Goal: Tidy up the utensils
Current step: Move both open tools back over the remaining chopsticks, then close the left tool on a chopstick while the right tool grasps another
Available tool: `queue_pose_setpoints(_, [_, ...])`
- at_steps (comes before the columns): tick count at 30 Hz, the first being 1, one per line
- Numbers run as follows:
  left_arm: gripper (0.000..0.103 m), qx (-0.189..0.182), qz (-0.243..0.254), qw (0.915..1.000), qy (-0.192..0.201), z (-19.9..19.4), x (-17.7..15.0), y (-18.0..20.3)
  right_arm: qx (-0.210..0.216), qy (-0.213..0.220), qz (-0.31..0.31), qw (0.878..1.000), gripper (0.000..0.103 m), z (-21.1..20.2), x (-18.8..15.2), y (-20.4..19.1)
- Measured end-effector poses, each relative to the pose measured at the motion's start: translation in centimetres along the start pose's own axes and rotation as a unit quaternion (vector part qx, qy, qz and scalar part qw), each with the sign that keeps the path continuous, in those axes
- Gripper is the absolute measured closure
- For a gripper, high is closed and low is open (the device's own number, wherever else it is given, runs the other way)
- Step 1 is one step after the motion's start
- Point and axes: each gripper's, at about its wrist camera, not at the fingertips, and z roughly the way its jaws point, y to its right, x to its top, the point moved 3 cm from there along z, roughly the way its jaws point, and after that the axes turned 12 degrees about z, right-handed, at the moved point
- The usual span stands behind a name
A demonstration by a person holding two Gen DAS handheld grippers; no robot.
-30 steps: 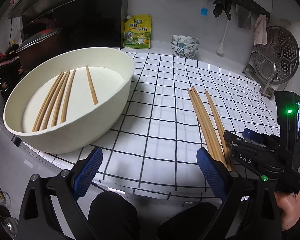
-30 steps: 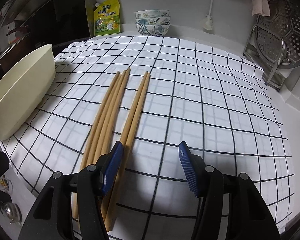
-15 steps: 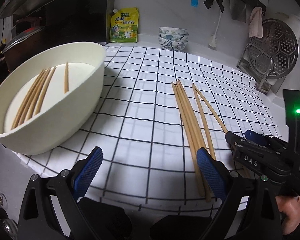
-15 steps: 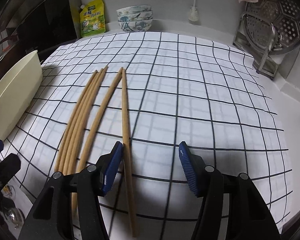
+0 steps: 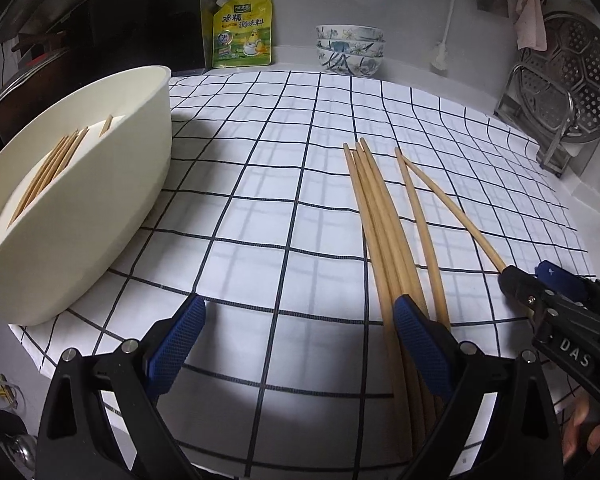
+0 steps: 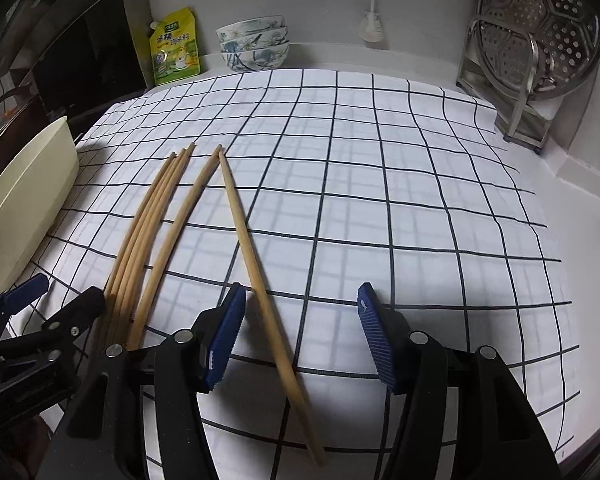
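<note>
A white cloth with a black grid (image 5: 284, 208) covers the counter in front of me and carries nearly everything. At its left edge sits my big cream tub (image 5: 100, 216), and several chopsticks (image 5: 48, 168) already lie along its bottom. On the far right a perforated steel steamer plate (image 5: 572, 80) leans upright in a metal rack. Against the back wall stands a yellow seasoning pouch (image 5: 242, 30), and to its right, apart from it, a stack of patterned bowls (image 5: 350, 50).

On the cloth, well apart from the tub, lie the loose chopsticks. A bundle of them (image 5: 380, 216) lies tight together, and just to its right a single stick (image 5: 422, 232) runs almost parallel. A last angled chopstick (image 6: 260, 280) meets that stick at the far tip and swings away from it toward me.

My left gripper (image 5: 296, 344) stands wide with nothing between its pads; its right pad sits over the near end of the bundle. My right gripper (image 6: 300, 336) is held about half apart, and the angled chopstick runs between its blue pads (image 6: 224, 340), neither of which presses on it.
</note>
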Motion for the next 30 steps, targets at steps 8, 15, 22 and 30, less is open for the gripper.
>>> queue_pose_setpoints(8, [0.006,0.015,-0.006,0.9999,0.000,0.3,0.0,-0.1,-0.009,-0.001,-0.019,1.000,0.047,0.4,-0.2,-0.7])
queue_pose_setpoints(15, [0.006,0.033,-0.007,0.9994,-0.012,1.2,0.7,-0.3,-0.017,0.007,-0.023,1.000,0.047,0.6,-0.1,-0.8])
queue_pose_setpoints(22, [0.030,0.021,0.007,0.9997,-0.007,1.3,1.4,0.5,-0.003,0.009,-0.036,0.999,0.069,0.7,0.1,-1.7])
queue_pose_setpoints(30, [0.096,-0.014,0.021,0.9996,-0.009,0.7,1.7,1.5,0.020,0.004,-0.032,0.999,0.097,0.6,-0.1,-2.0])
